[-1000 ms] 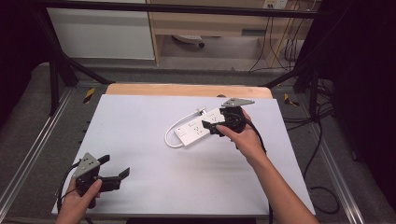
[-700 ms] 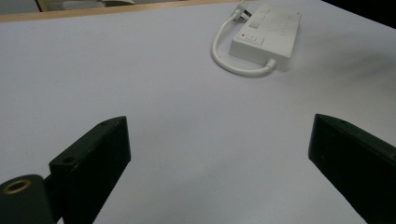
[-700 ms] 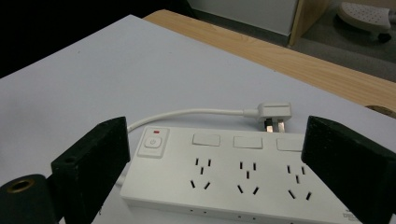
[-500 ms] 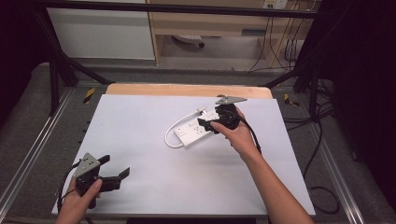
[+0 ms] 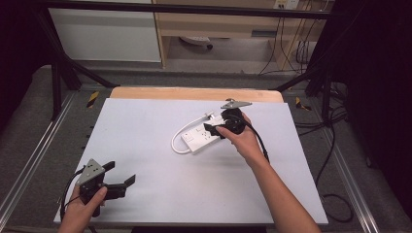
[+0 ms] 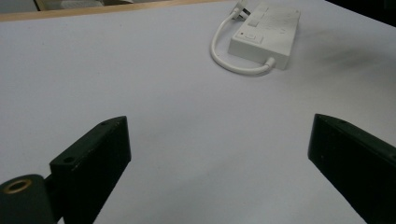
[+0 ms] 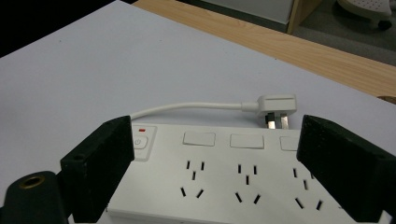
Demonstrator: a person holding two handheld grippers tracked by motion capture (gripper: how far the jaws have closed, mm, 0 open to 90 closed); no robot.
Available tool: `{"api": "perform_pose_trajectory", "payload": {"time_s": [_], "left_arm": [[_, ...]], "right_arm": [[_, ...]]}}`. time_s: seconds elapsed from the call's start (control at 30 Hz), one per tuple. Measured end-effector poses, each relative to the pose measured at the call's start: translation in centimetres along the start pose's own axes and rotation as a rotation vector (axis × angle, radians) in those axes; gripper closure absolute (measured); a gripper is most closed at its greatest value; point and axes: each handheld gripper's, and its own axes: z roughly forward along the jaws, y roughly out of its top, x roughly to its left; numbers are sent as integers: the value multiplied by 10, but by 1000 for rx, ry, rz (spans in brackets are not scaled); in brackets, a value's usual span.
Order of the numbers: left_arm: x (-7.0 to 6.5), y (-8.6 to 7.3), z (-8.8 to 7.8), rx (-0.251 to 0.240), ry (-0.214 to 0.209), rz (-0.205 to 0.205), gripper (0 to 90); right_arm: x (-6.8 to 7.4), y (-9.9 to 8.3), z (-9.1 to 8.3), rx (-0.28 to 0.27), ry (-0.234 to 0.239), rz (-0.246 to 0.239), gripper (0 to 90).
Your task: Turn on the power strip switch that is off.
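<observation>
**Inspector:** Power strip [image 5: 201, 140] lies flat on the white table [image 5: 145, 145], toward the far right of centre, with its short cord [image 5: 182, 136] looped round the left end and the plug [image 7: 278, 106] resting on the table just behind the casing.

**Assistant:** State of the right gripper [image 5: 217, 128]?

**Inspector:** Over the strip's right portion. Its jaws stand wide, one to each side of the socket face, and have just been closing a little. The casing is between them, but I see no pad pressing on it, so nothing is held. The left gripper [image 5: 121, 180] rests near the table's near-left corner, jaws spread wide over bare table, well apart from the strip.

**Assistant:** How will it handle?

**Inspector:** In my judgement: rigid plastic casing, moderately light, smooth and liable to slip under a shallow pinch. The cord is pliable and will trail; the plug may drag or swing.

**Assistant:** Where should it be gripped?

**Inspector:** Across the narrow width, on the two long side walls, near mid-length for balance. Avoid the switch [image 7: 138, 142] and the cord.
</observation>
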Motion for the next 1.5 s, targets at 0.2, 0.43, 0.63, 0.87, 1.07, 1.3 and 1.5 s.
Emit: {"api": "perform_pose_trajectory", "payload": {"time_s": [0.2, 0.43, 0.63, 0.87, 1.07, 1.3, 1.5], "left_arm": [[-1, 0, 0, 1, -4, 4, 60], [0, 0, 0, -2, -4, 0, 60], [0, 0, 0, 1, -9, 4, 61], [-1, 0, 0, -1, -14, 0, 61], [-1, 0, 0, 0, -18, 2, 61], [-1, 0, 0, 7, -19, 5, 61], [-1, 0, 1, 7, -24, 3, 61]], "right_arm": [[2, 0, 7, 7, -3, -5, 145], [5, 2, 16, 27, 6, -12, 185], [5, 2, 23, 37, 7, -8, 204], [6, 1, 29, 54, 18, -14, 318], [3, -2, 34, 56, 19, -11, 464], [1, -5, 41, 65, 13, -13, 555], [-2, -9, 47, 71, 9, -7, 605]]}}
